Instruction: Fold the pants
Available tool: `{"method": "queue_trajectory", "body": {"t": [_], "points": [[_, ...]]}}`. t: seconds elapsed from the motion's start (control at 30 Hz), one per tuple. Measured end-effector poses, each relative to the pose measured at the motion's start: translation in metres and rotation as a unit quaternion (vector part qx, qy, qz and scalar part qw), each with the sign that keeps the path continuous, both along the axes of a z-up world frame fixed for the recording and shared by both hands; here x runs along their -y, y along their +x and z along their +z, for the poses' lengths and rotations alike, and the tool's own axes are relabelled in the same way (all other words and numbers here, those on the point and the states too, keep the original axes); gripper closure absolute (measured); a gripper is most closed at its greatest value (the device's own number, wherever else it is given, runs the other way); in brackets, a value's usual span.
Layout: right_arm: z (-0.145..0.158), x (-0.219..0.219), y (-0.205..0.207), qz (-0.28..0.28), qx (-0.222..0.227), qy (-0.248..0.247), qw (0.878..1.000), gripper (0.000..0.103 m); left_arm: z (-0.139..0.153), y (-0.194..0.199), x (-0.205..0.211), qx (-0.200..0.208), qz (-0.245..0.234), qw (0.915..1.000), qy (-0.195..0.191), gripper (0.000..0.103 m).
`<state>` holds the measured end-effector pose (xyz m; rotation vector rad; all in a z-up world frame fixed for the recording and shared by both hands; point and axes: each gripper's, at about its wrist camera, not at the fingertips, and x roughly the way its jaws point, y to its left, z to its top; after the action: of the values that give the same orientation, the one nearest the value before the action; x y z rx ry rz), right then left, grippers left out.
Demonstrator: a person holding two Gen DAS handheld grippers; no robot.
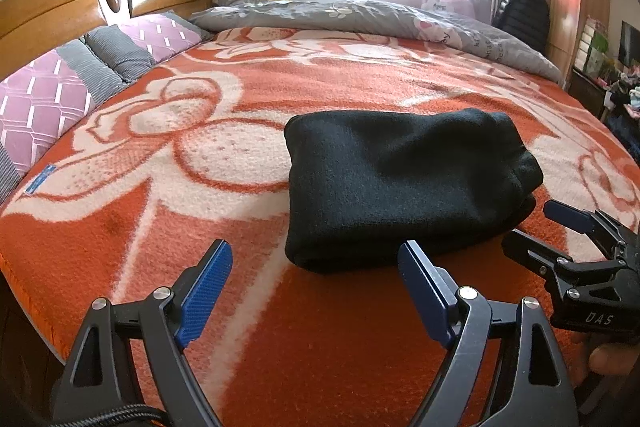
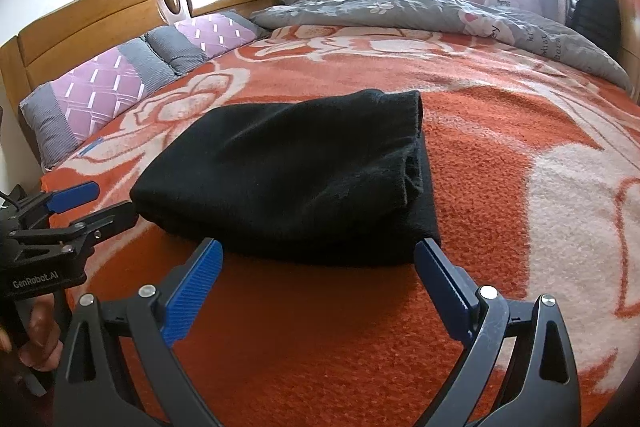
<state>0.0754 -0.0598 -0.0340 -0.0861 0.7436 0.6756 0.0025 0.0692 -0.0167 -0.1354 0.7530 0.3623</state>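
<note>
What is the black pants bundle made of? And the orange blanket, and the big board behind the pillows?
The black pants look like soft knit or fleece: matte, fuzzy, with thick rounded folds. The orange blanket seems a plush woven pile; its nubby, looped surface shows up close. The headboard looks like varnished wood, with brown grain and glossy highlights. Exact fibres can't be told from here.

Your bed (image 2: 500, 131) wears an orange-and-cream flowered blanket (image 1: 200, 163). On the blanket, the black pants (image 2: 288, 183) lie folded in a compact bundle. Pillows (image 1: 44, 103) line the headboard (image 1: 52, 7); a grey quilt (image 1: 360, 15) is bunched along the far edge.
</note>
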Motion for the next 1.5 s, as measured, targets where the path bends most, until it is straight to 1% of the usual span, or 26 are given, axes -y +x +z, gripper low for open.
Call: {"method": "queue_trajectory", "body": {"t": [0.13, 0.97, 1.5], "points": [[-0.0007, -0.0010, 0.0008, -0.001, -0.001, 0.001, 1.000, 0.006, -0.0004, -0.0003, 0.0007, 0.003, 0.001, 1.0000, 0.001, 0.017], [-0.0077, -0.0028, 0.0052, 0.001, -0.010, 0.000, 1.000, 0.006, -0.0065, 0.0020, -0.0033, -0.009, 0.001, 0.9999, -0.006, 0.016], [-0.0038, -0.0044, 0.0044, 0.004, -0.009, 0.003, 1.000, 0.006, -0.0073, 0.0032, -0.0043, -0.010, 0.001, 0.9999, -0.006, 0.016]]}}
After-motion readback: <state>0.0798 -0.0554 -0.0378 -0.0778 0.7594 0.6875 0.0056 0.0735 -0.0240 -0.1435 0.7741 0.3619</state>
